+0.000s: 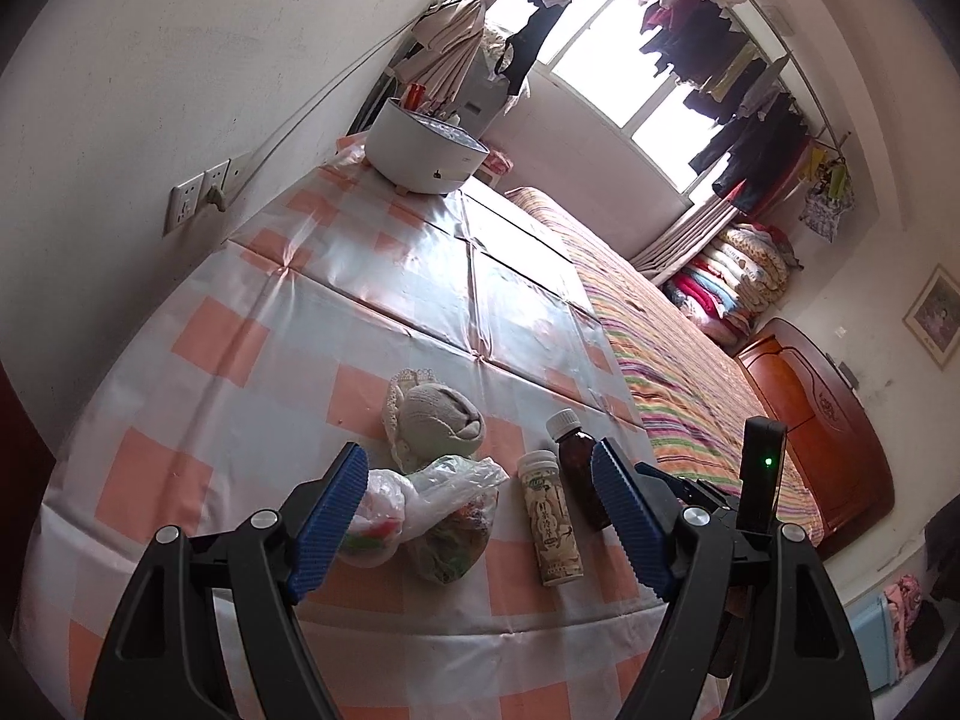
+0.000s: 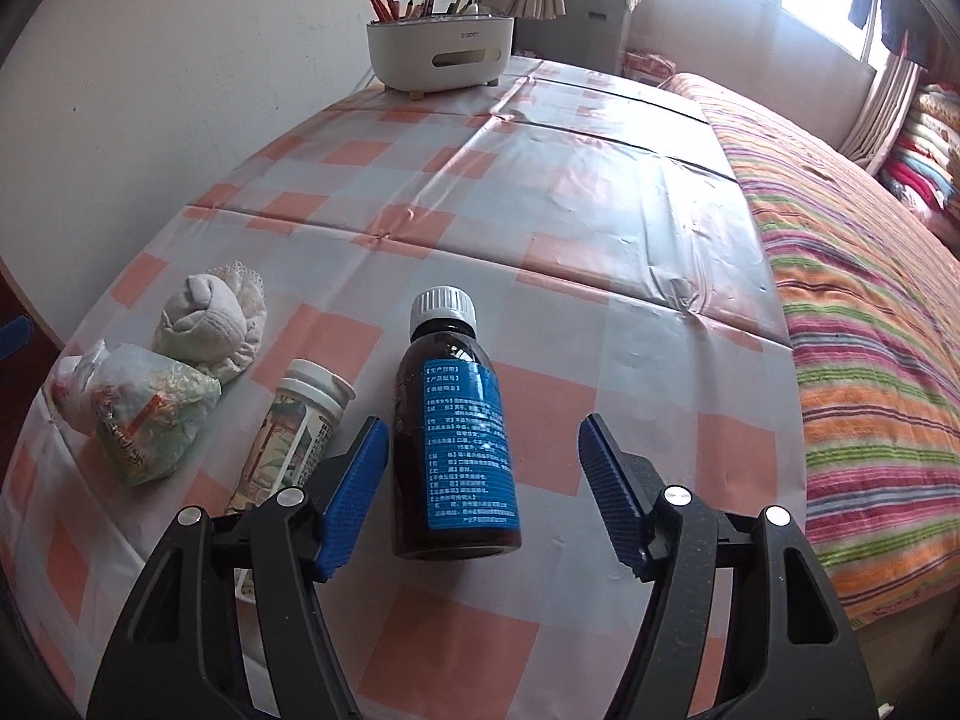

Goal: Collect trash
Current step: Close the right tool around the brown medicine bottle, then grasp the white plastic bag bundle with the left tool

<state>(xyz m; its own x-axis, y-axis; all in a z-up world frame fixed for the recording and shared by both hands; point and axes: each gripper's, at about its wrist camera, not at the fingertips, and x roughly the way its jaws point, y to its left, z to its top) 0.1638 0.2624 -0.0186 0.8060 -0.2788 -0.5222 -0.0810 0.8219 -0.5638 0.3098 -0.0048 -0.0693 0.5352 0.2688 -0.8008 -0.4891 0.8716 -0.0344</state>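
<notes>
Here's the bench (image 2: pixel 600 192), dressed in a shiny pink-and-white checked cloth, with a little row of rubbish near its front edge. The right claw (image 2: pixel 483 492) points down over the brown medicine bottle (image 2: pixel 453 438), which lies on its side with its white cap away from the claw and its blue label facing up. The blue ribbed pads (image 2: pixel 354 498) stand on either side of the bottle's lower half, the left pad just beside the glass, the right one clearly apart from it; the jaws are spread and nothing is gripped. Just left of the bottle lies a white-capped tube (image 2: pixel 294 426) with a printed label, also on its side. Further left sits a crumpled plastic bag (image 2: pixel 144 414) stuffed with coloured wrappers, and behind it a balled-up pale sock (image 2: pixel 207 324) with a lace trim. From the other side, the left claw (image 1: pixel 480 522) hangs over the same row, jaws wide apart and holding nothing, its left pad just over the plastic bag (image 1: pixel 432 510), its right pad in front of the brown bottle (image 1: pixel 576 468), the tube (image 1: pixel 549 522) lying between the pads. At the far end of the bench stands a white desk organiser (image 2: pixel 441 54) full of pens. A striped bedspread (image 2: pixel 852 312) covers the bed right beside the bench.
</notes>
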